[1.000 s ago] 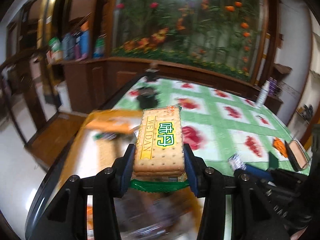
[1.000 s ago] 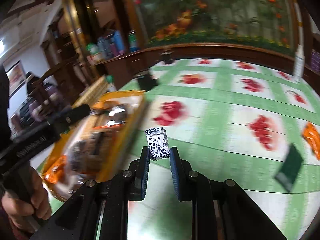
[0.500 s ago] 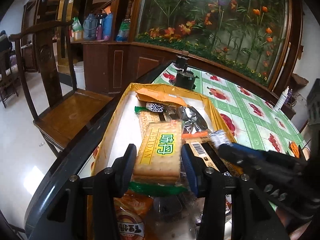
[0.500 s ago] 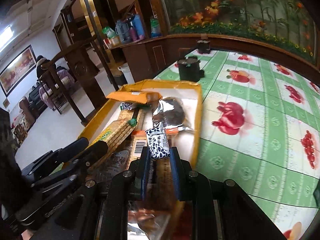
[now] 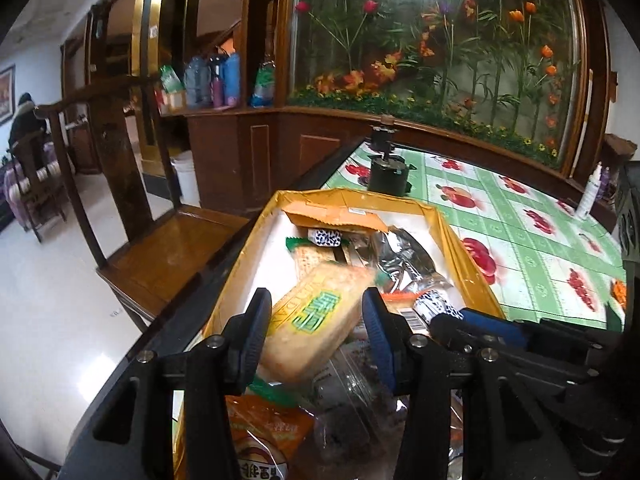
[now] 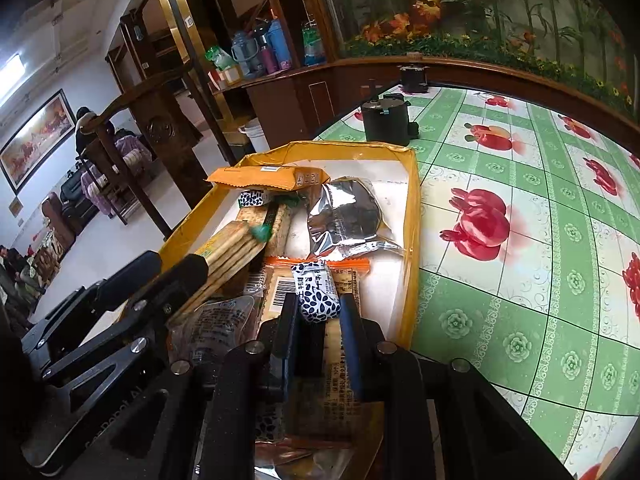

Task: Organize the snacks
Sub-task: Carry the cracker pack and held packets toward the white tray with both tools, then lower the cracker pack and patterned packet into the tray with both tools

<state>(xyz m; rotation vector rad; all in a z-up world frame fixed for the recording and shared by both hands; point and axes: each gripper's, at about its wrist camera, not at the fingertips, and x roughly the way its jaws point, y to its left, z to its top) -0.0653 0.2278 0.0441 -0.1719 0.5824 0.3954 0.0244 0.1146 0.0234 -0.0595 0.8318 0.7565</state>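
A yellow tray (image 5: 256,248) (image 6: 414,216) full of wrapped snacks sits at the table's left edge. My left gripper (image 5: 316,332) hangs low over its near end, shut on a cracker packet (image 5: 316,316) with green lettering, which lies tilted to the right between the fingers. In the right wrist view the left gripper (image 6: 176,266) shows at the left with the same cracker packet (image 6: 232,248). My right gripper (image 6: 318,316) is shut on a small black-and-white speckled candy (image 6: 316,296) above the tray's near right part. The left wrist view has the right gripper (image 5: 448,318) and its candy (image 5: 436,306) close beside.
An orange packet (image 5: 336,218), a silver pouch (image 6: 344,216) and another speckled candy (image 5: 324,237) lie in the tray. A black cylinder (image 6: 386,120) stands just beyond it. The green fruit-print tablecloth (image 6: 520,200) stretches right. A wooden chair (image 5: 168,248) stands left of the table.
Both grippers swung left from above the tablecloth to above the yellow tray and sank a little. The cracker packet has tipped to the right between the left jaws. The candy stays gripped.
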